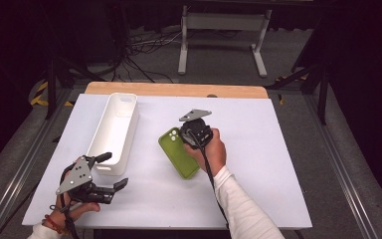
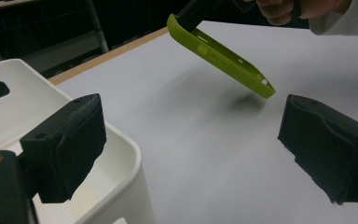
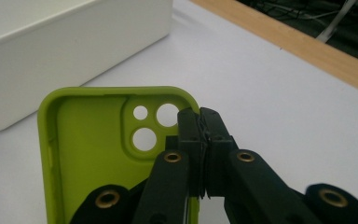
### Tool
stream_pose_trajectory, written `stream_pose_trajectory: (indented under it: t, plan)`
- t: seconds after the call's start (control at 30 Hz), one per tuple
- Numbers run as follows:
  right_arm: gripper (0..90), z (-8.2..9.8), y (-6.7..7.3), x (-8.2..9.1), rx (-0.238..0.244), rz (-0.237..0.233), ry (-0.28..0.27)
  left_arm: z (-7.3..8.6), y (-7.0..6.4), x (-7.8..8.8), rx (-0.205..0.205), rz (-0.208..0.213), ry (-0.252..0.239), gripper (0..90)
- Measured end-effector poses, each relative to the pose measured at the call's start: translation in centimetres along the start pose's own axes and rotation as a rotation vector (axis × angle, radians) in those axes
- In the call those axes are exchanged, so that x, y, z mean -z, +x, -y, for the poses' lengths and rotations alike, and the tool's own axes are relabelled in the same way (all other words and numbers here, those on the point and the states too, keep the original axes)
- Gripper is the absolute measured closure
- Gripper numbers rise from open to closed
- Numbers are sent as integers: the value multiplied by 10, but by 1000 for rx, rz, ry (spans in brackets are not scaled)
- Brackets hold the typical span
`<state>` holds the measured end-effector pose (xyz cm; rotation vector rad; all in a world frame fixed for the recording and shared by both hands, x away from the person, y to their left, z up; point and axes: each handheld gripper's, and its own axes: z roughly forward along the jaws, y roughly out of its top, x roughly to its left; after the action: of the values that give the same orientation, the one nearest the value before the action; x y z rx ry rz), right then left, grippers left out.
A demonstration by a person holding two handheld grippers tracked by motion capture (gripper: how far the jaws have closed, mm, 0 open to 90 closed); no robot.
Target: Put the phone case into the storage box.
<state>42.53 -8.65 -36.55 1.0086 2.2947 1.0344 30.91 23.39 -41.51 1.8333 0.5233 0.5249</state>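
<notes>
Nearest the person, at the front left corner of the white table (image 1: 258, 164), the left gripper (image 1: 114, 172) rests low with its jaws spread wide and nothing between them; its hand lies on the table top. In the left gripper view one black pad (image 2: 67, 140) hangs over the near end of the white bin (image 2: 116, 186) and the other pad stands out over bare table, apart from the bin. The bin is a long, narrow white box with a slot handle in its end wall, and it runs from that corner away toward the far edge. Further in, near the middle of the table, the right gripper (image 1: 191, 134) has its jaws pinched together on the edge of a green phone case (image 1: 179, 154), at the corner beside the camera holes. The right gripper view shows the two jaw tips pressed tight on the thin rim, with the hollow inside of the case facing the camera. In the left gripper view the case hangs tilted above the table, its lower end clear of the surface, with a soft shadow beneath it. Beyond the white top runs a strip of bare wood (image 1: 179, 89), then the grey floor with cables.
</notes>
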Motion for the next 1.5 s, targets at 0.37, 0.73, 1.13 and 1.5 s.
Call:
stream_pose_trajectory:
  t: [0.37,0.73,1.13,1.5]
  plan:
    - [884,9,2,18,-7,36,-123,-25,-7,-18,41,16,-38,95]
    - [885,23,8,33,-31,30,-236,-53,-27,-68,72,47,0,149]
    - [884,32,16,41,-32,40,-317,-65,-27,-95,139,51,-21,428]
    - [883,39,27,42,7,68,-352,-65,-22,-100,168,25,-15,656]
